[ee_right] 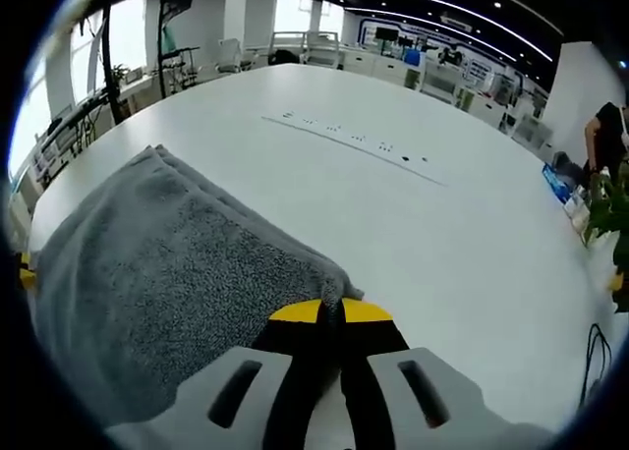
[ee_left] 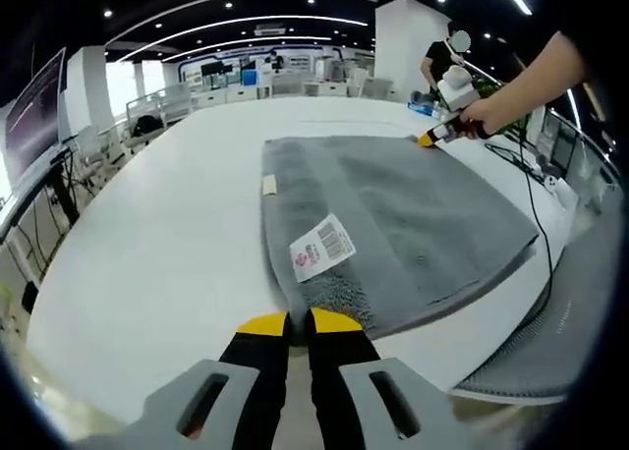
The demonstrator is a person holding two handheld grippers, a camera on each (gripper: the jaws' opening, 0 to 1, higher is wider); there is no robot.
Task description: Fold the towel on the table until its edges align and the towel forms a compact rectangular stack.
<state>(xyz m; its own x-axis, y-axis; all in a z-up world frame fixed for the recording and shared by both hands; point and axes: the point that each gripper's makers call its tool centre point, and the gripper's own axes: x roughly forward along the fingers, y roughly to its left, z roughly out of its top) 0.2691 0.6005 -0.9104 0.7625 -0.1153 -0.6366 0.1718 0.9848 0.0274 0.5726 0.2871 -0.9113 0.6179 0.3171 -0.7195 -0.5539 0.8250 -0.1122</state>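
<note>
The grey towel (ee_left: 393,224) lies flat on the white desk (ee_left: 167,234), its long axis running from the left tool (ee_left: 288,322) to the right tool (ee_right: 330,310); each tool pinches one corner of the towel, at opposite ends of one edge; the free edge lies across the towel from both.

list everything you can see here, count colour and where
grey terry towel: one, grey, spread flat on the table, both held corners pinched
white printed tag: one, white with red mark and barcode, on the towel near the left gripper
small cream label: one, cream, at the towel's edge
white round table: one, white, under the towel
black cable: one, black, beside the towel
left gripper: yellow-tipped, black, shut on a towel corner
right gripper: yellow-tipped, black, shut on a towel corner
hand: one, holding the right gripper
</note>
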